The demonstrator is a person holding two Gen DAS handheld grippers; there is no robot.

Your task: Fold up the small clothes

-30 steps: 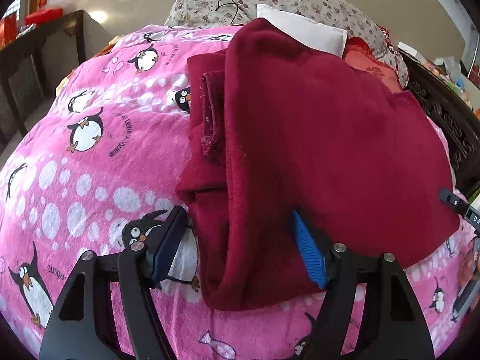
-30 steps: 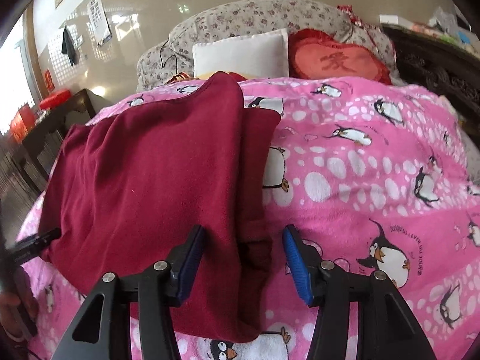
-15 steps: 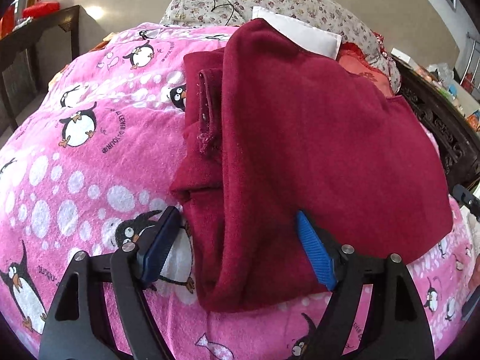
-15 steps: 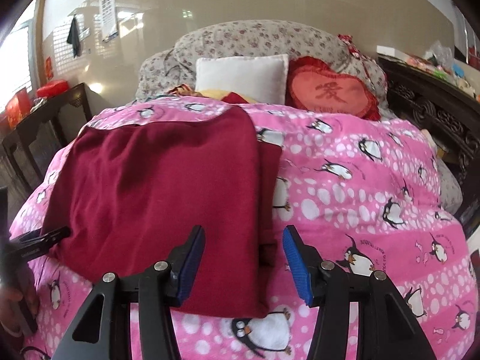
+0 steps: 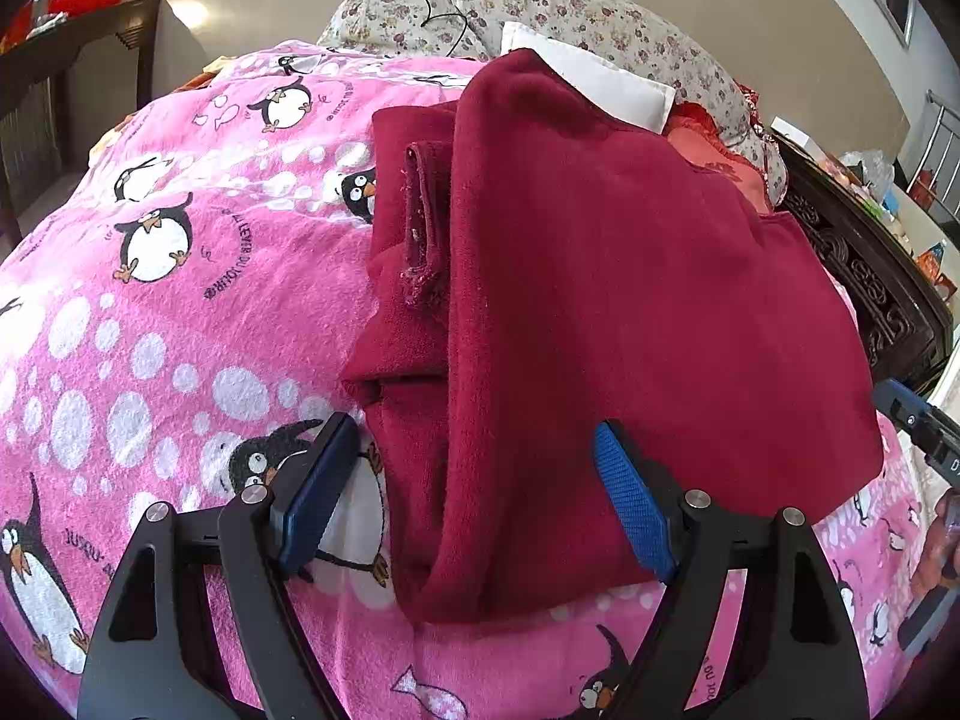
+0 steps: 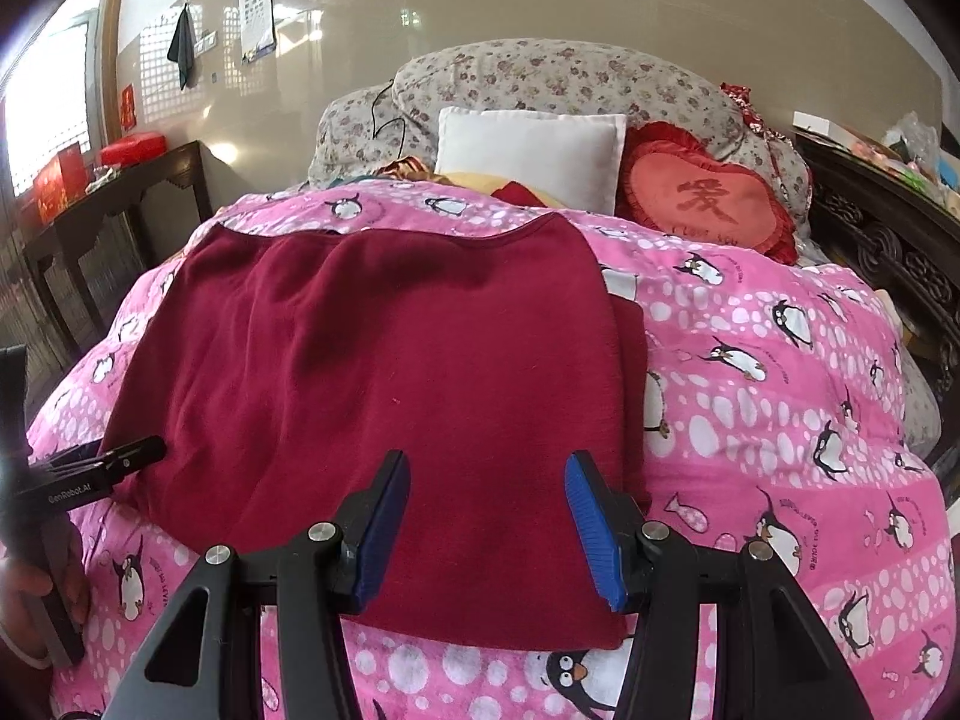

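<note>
A dark red garment (image 5: 600,300) lies folded on a pink penguin blanket (image 5: 150,330). Its left side is folded over, with a sleeve and hem showing beneath the fold. My left gripper (image 5: 474,492) is open and empty, just above the garment's near left corner. In the right wrist view the garment (image 6: 390,360) lies flat and wide. My right gripper (image 6: 486,528) is open and empty above its near right edge. The left gripper's tip (image 6: 102,468) shows at the garment's left edge.
A floral pillow (image 6: 570,84), a white cushion (image 6: 528,150) and a red heart cushion (image 6: 702,192) lie at the bed's head. A dark side table (image 6: 120,198) stands to the left. A carved dark wooden frame (image 5: 870,264) runs along the right.
The right gripper has pulled back and risen, so more of the garment and bed shows. The left gripper has shifted only slightly. Both stay open.
</note>
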